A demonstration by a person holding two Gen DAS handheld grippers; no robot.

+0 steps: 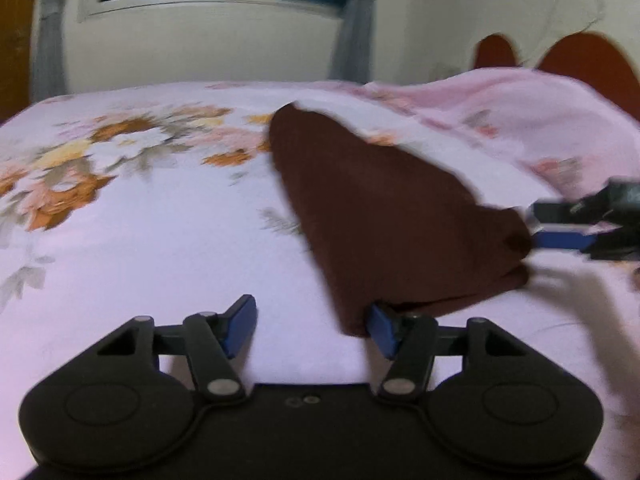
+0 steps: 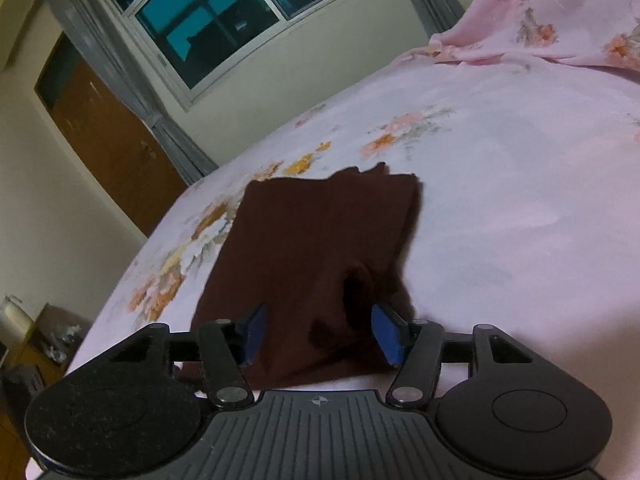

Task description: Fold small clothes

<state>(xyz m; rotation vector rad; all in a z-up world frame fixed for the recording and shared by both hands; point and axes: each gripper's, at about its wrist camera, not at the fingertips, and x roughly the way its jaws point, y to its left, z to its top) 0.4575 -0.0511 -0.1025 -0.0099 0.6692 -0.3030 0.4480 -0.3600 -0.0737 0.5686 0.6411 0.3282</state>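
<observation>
A dark brown garment [image 1: 380, 208] lies folded on the pink floral bedsheet [image 1: 160, 240]. My left gripper [image 1: 311, 328] stands open over bare sheet at the garment's near corner. That corner lies against its right finger [image 1: 382, 330], and nothing is between the pads. My right gripper [image 1: 536, 226] comes in from the right at the garment's far edge. In the right wrist view the brown garment [image 2: 320, 232] runs between the parted fingers of my right gripper [image 2: 320, 334], with a raised fold there. The pads do not visibly press on it.
A crumpled pink floral blanket [image 1: 520, 120] is heaped at the head of the bed before a red headboard [image 1: 580, 56]. Beyond the bed are a window [image 2: 224, 20] with grey curtains and a wooden door [image 2: 112, 140]. A low cluttered table [image 2: 44, 340] stands beside the bed.
</observation>
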